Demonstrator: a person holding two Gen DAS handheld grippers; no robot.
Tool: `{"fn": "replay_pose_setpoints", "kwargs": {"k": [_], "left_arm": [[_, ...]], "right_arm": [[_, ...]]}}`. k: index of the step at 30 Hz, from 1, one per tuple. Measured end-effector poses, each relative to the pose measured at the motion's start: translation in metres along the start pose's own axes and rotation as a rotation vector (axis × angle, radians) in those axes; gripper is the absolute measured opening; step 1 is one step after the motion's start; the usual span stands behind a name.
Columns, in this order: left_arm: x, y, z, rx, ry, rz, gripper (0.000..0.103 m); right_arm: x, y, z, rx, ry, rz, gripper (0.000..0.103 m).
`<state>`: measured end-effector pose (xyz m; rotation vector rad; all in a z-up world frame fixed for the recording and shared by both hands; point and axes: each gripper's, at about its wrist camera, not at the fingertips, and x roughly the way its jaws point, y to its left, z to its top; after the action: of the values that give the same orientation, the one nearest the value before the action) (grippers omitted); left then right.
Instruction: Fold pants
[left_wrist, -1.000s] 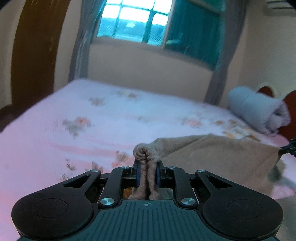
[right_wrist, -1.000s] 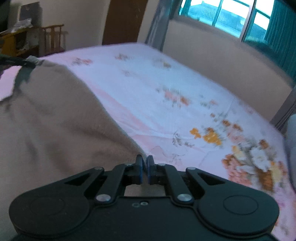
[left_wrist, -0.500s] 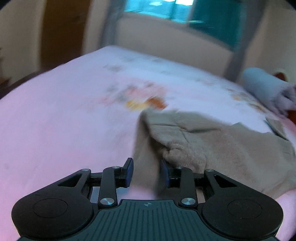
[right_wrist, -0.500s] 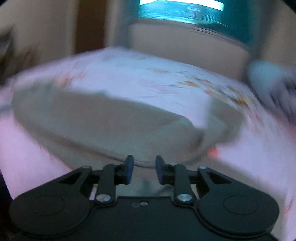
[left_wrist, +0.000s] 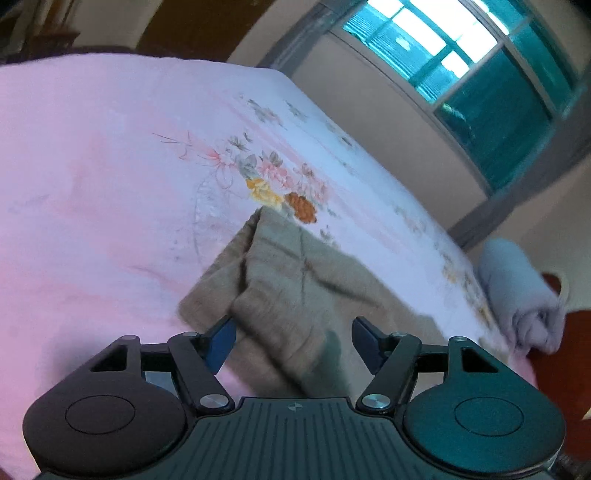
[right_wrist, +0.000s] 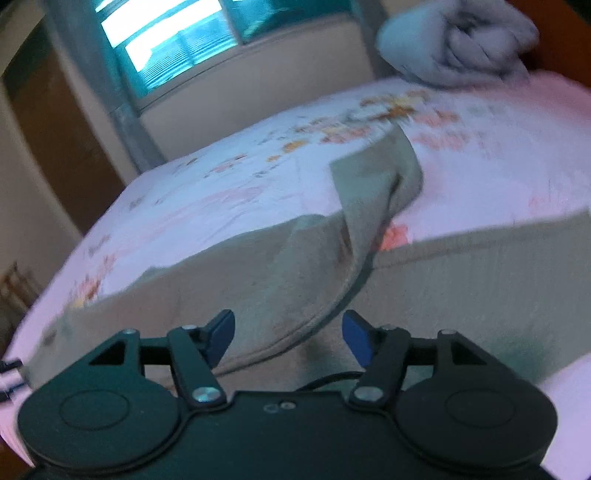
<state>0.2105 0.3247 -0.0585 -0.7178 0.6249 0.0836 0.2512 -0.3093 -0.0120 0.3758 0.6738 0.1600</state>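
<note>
Item: pants (left_wrist: 295, 291), tan, soft knit. Lie on the bed (left_wrist: 92, 177), lower centre of the left wrist view, one layer doubled over another, so a fold looks already laid. In the right wrist view the cloth spreads across the lower half of the frame, with a curved hem running down the centre and one end reaching toward the upper right.

Item: left tool (left_wrist: 293, 338). Jaws have just been opening and stand apart; the pants show between them but the pads do not press the cloth. Judged a release, to leave the folded edge where it was set.

Item: right tool (right_wrist: 288, 336). Jaws likewise have just been opening, nothing pinched; the hem lies between and beyond them.

Item: rolled grey blanket (left_wrist: 517, 295), right edge of the left view, well apart from the pants.

Item: window (left_wrist: 461, 74), upper right.
</note>
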Motion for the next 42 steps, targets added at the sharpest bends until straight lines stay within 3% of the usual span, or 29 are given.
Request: {"fn": "replay_pose_setpoints", "kwargs": {"k": [3,4,5,6,9,10,11,12,15,18,20,22,24,26,29,34,35,37,40,42], "left_arm": [[0.011,-0.011,0.004,0.019,0.021,0.019,0.068],[0.014,-0.013,0.005,0.04,0.031,0.037,0.061],[0.015,-0.015,0.005,0.057,0.034,0.051,0.045],[0.016,-0.015,0.006,0.061,0.041,0.056,0.035],[0.017,-0.007,0.006,0.037,0.067,0.022,0.028],[0.018,-0.006,0.005,0.037,0.071,0.013,0.026],[0.018,-0.003,0.007,0.02,0.072,-0.007,0.024],[0.016,-0.002,0.009,0.006,0.068,-0.03,0.024],[0.008,-0.007,0.031,-0.003,0.014,-0.124,0.023],[-0.001,-0.016,0.054,0.029,-0.033,-0.171,0.023],[-0.003,-0.01,0.055,0.044,-0.022,-0.175,0.023],[0.008,0.007,0.043,0.049,0.052,-0.119,0.023],[0.026,0.028,0.021,0.043,0.15,-0.055,0.022],[0.025,0.039,0.011,0.001,0.117,-0.085,0.023],[0.027,0.03,0.013,0.017,0.102,-0.065,0.023],[0.019,0.018,0.023,0.081,0.062,-0.084,0.023],[0.022,0.017,0.022,0.091,0.077,-0.059,0.023],[0.031,0.026,0.016,0.073,0.114,-0.032,0.023],[0.028,0.03,0.015,0.043,0.095,-0.045,0.026],[0.02,0.021,0.016,0.084,0.079,-0.022,0.036]], "right_arm": [[0.008,-0.01,-0.005,0.098,0.017,-0.014,0.057],[0.012,-0.013,-0.006,0.12,0.025,-0.018,0.057],[0.017,-0.015,-0.006,0.139,0.034,-0.023,0.057],[0.025,-0.018,-0.006,0.161,0.047,-0.026,0.057],[0.046,-0.027,-0.006,0.244,0.073,-0.039,0.057],[0.052,-0.033,-0.006,0.286,0.077,-0.037,0.048],[0.057,-0.039,-0.006,0.332,0.086,-0.013,0.007],[0.062,-0.044,-0.004,0.375,0.109,0.034,0.0],[0.042,-0.033,0.009,0.337,0.038,0.107,0.0],[-0.001,-0.006,0.022,0.22,-0.067,0.154,0.0],[-0.028,0.003,0.016,0.166,-0.11,0.168,0.0],[-0.033,0.0,-0.003,0.136,-0.087,0.142,0.0],[-0.017,-0.015,-0.034,0.144,0.01,0.08,0.0],[0.002,-0.029,-0.056,0.182,0.105,0.022,0.0],[0.004,-0.037,-0.066,0.233,0.098,0.027,0.0],[-0.008,-0.028,-0.053,0.212,0.048,0.048,0.0],[-0.011,-0.027,-0.053,0.21,0.04,0.053,0.0],[-0.002,-0.03,-0.054,0.199,0.07,0.025,0.0],[0.013,-0.039,-0.063,0.234,0.135,0.005,0.0],[0.003,-0.041,-0.058,0.251,0.114,0.02,0.013]]}}
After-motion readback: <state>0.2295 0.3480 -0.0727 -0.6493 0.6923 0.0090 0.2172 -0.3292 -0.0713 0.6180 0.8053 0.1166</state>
